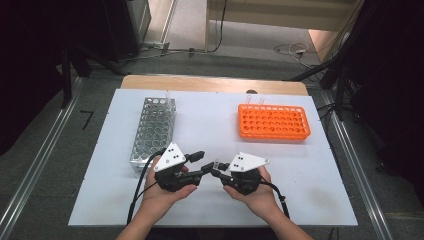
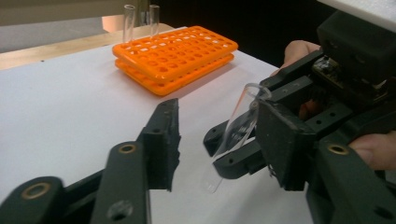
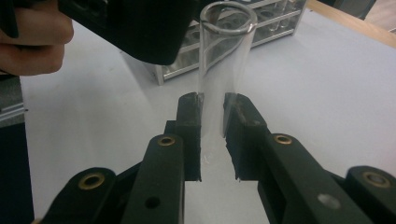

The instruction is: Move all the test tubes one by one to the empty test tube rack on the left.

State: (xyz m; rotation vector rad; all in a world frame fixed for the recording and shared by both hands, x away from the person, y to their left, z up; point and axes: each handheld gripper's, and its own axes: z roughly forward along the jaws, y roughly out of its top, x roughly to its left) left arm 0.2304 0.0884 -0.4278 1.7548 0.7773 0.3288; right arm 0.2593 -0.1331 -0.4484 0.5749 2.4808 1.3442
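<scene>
Your right gripper [image 3: 212, 135] had its jaws clamped on a clear glass test tube [image 3: 223, 70], which stood upright between them with its open mouth up. Your left gripper [image 2: 219, 140] was partly open around that same tube; whether its jaws already touched the glass I could not tell. You held both grippers above the white bench [image 1: 210, 125], on your side of the orange rack [image 1: 273, 121] and well apart from it.

The orange rack held two clear tubes [image 2: 140, 21] standing in its far row; its other holes looked bare. The metal rack [image 1: 154, 131], to the left of the orange rack, carried at least one clear tube [image 1: 166, 94] at its far end. How many more it held was hard to make out. The lower end of the gripped tube was blurred in the left gripper view.
</scene>
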